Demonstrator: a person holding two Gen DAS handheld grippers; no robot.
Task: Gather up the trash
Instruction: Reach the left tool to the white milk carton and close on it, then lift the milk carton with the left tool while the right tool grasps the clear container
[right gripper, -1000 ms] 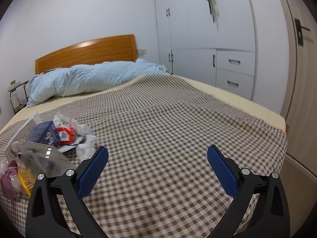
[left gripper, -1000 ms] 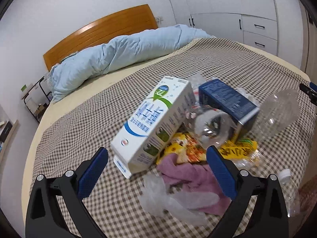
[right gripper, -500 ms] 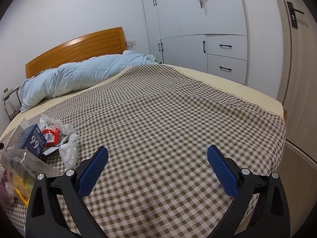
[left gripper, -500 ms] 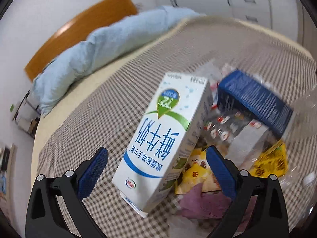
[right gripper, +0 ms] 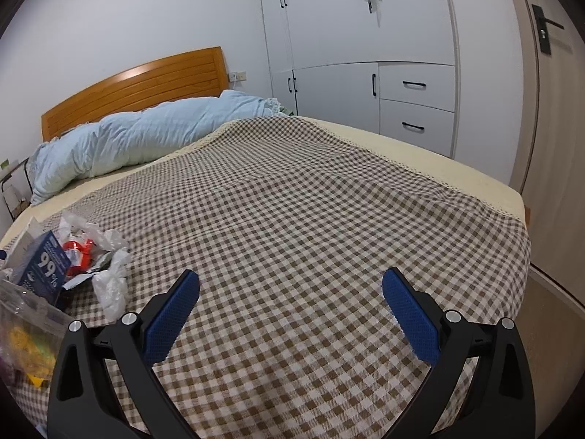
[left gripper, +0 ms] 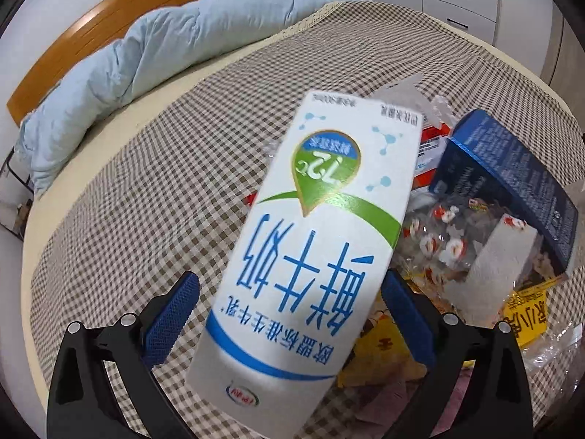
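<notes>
Over on the checked bedspread [right gripper: 310,201], the left hand-held gripper [left gripper: 289,314] spreads wide around the white milk carton [left gripper: 310,241] lying atop the trash pile, while the right hand-held gripper [right gripper: 290,311] hovers open, empty.

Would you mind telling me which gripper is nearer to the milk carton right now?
Left. The left gripper has its open fingers on either side of the milk carton. The right gripper is off to the side over bare checked blanket, fingers open.
</notes>
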